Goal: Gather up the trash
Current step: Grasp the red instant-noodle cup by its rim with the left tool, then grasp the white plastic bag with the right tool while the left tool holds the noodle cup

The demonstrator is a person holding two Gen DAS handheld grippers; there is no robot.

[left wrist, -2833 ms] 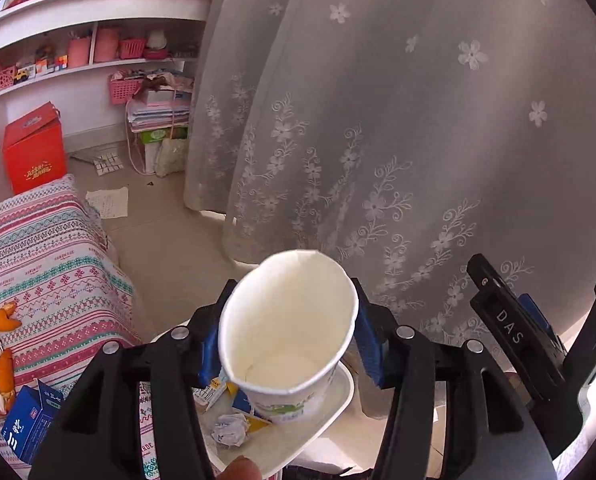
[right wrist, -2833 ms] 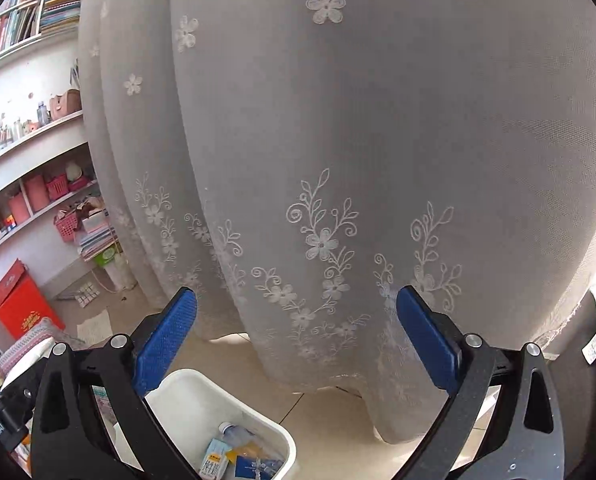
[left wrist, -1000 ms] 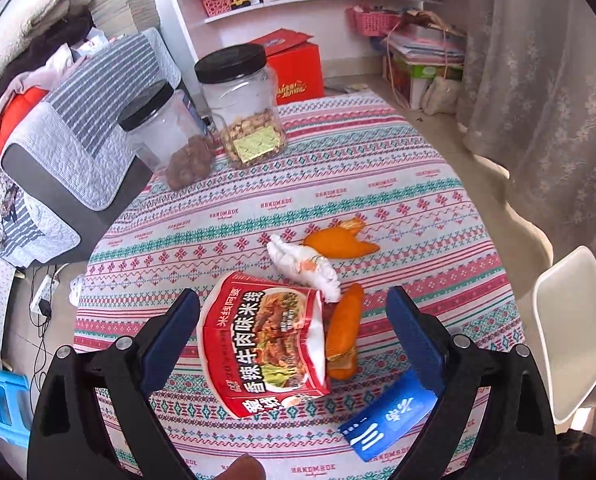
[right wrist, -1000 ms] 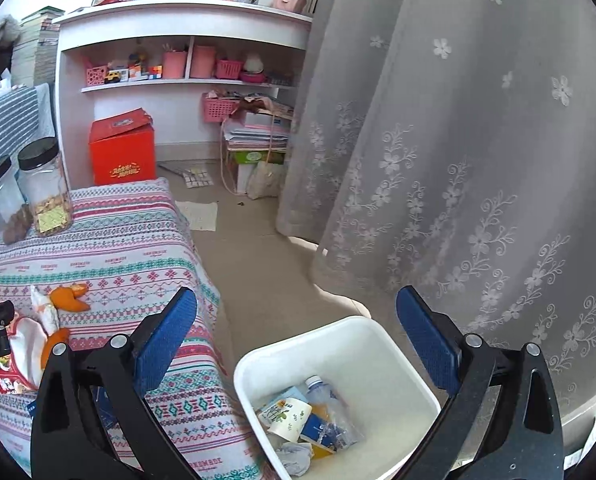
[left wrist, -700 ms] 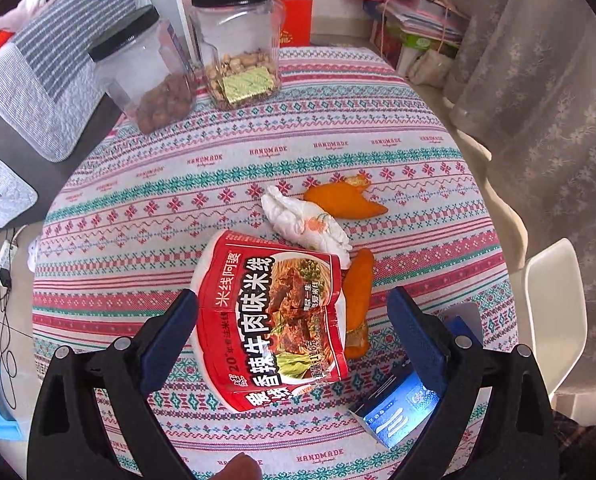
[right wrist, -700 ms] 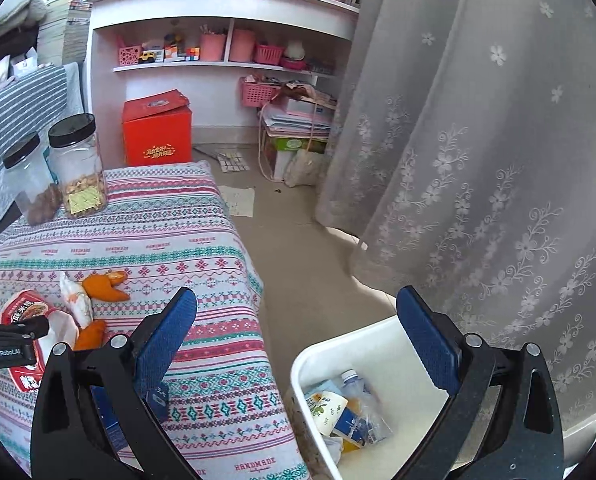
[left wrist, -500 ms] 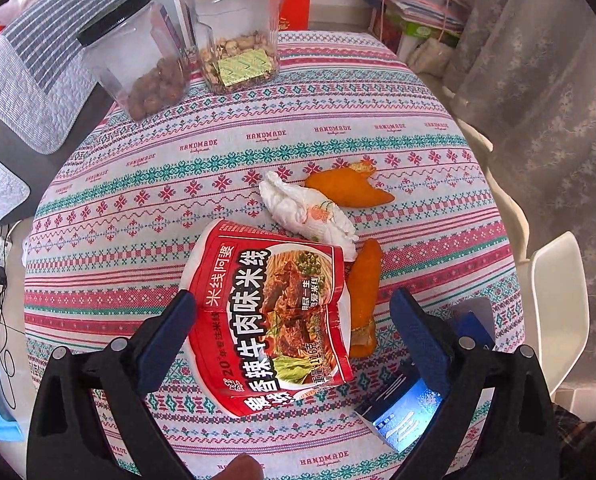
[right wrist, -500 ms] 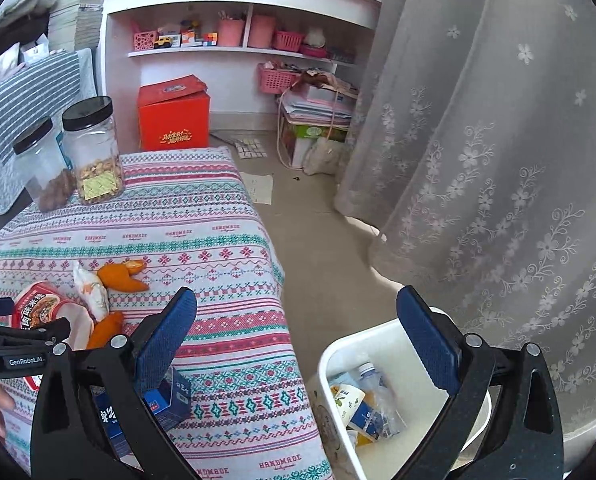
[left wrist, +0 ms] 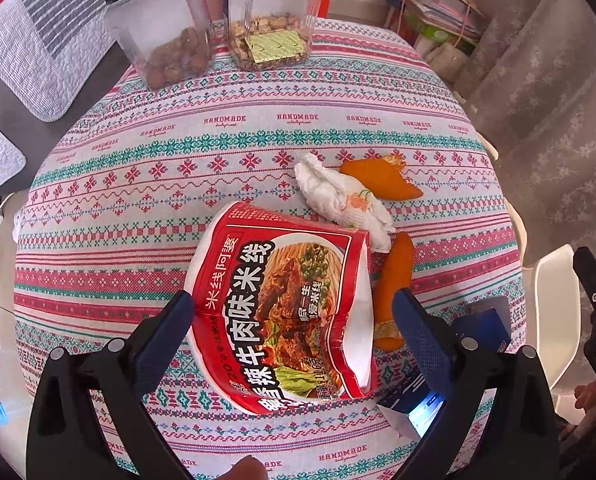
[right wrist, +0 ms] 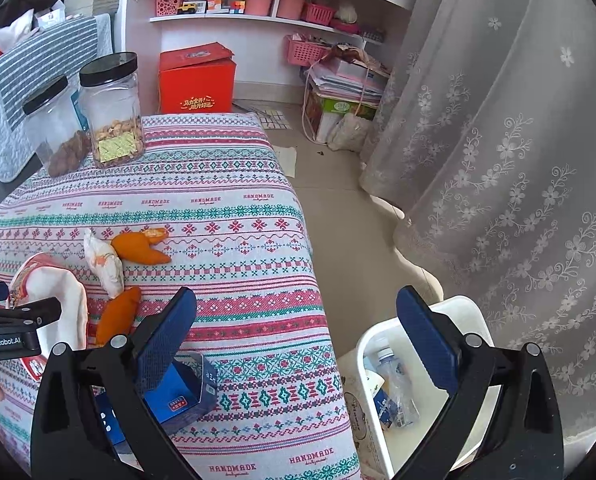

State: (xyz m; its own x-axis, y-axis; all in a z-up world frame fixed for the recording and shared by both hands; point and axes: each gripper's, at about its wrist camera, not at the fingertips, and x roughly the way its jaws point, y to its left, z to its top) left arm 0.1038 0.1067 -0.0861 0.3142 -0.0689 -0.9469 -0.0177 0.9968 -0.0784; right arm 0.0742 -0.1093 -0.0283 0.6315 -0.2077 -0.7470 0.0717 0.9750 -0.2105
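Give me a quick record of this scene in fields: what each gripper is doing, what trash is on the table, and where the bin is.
left gripper: open, straddling the red noodle bowl
right gripper: open, empty, over the table edge
trash on table: noodle bowl on its side, crumpled tissue, two orange peels, blue box
bin: white, on the floor beside the table, holding trash
not trash: two jars

The paper cup is gone from the left gripper (left wrist: 292, 326), whose jaws now gape around the red noodle bowl (left wrist: 282, 308) on the table (left wrist: 138, 184). The right gripper (right wrist: 296, 334) has swung from the curtain to the table edge and white bin (right wrist: 463, 308).
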